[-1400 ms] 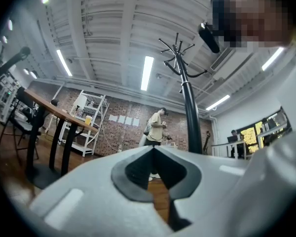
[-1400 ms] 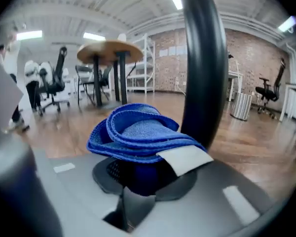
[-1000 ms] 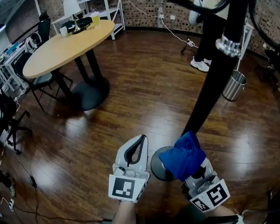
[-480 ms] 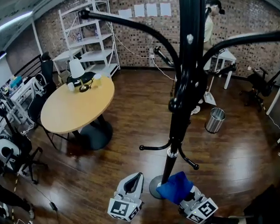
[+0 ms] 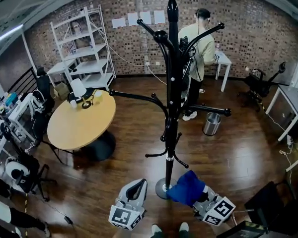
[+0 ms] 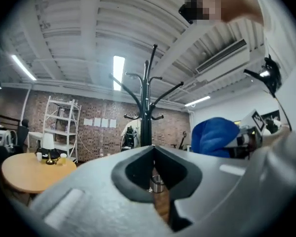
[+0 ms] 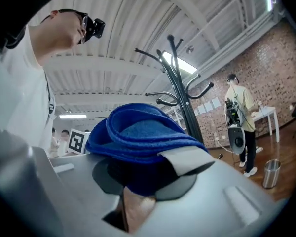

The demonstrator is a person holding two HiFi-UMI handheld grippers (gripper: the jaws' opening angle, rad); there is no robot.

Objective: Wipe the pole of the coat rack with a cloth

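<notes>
Head view: at the left, the left tool (image 5: 137, 185) has its grey jaws pressed together with nothing between them. Just right of it stands the tall black metal coat-rack pole (image 5: 170, 128), on a round base on the wooden floor. It looks rigid and smooth, probably top-heavy, so a hard sideways push could rock it. Further right, the soft blue folded cloth (image 5: 186, 187) hangs low beside the pole, apparently not against it, with the right tool (image 5: 201, 198) clamped on its bunched folds. Light and limp, it should wrap the shaft easily.
</notes>
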